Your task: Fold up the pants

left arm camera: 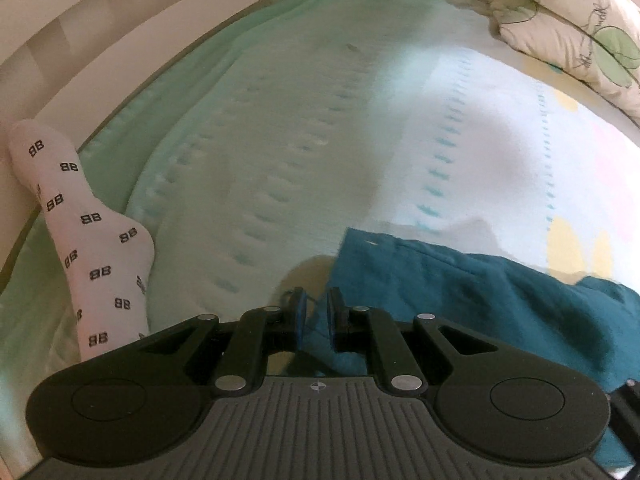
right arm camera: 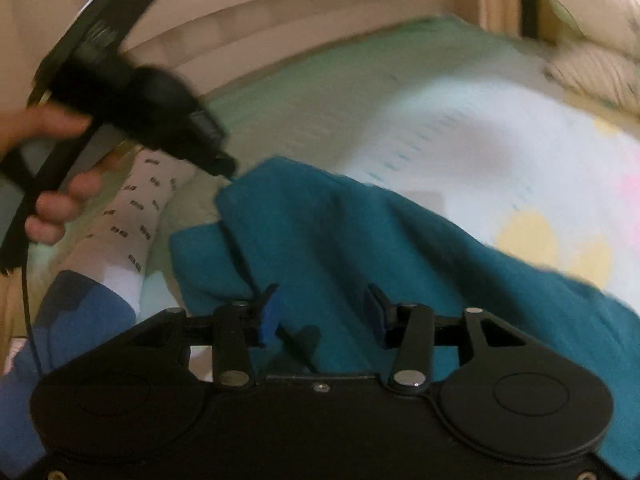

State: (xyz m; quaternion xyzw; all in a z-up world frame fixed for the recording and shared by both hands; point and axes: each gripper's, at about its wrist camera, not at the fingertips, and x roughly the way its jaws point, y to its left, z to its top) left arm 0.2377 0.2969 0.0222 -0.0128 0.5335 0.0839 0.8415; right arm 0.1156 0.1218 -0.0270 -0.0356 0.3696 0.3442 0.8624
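Observation:
The teal pants lie on the bed at the lower right of the left wrist view. My left gripper is nearly shut, its blue pads pinching a corner of the teal fabric. In the right wrist view the pants spread across the middle, one corner lifted at the upper left under the left gripper. My right gripper is open, its jaws wide apart just above the teal fabric, holding nothing.
A pale green and white quilt covers the bed. A foot in a white patterned sock rests at the left. A floral pillow lies at the far right. A cream rail borders the bed.

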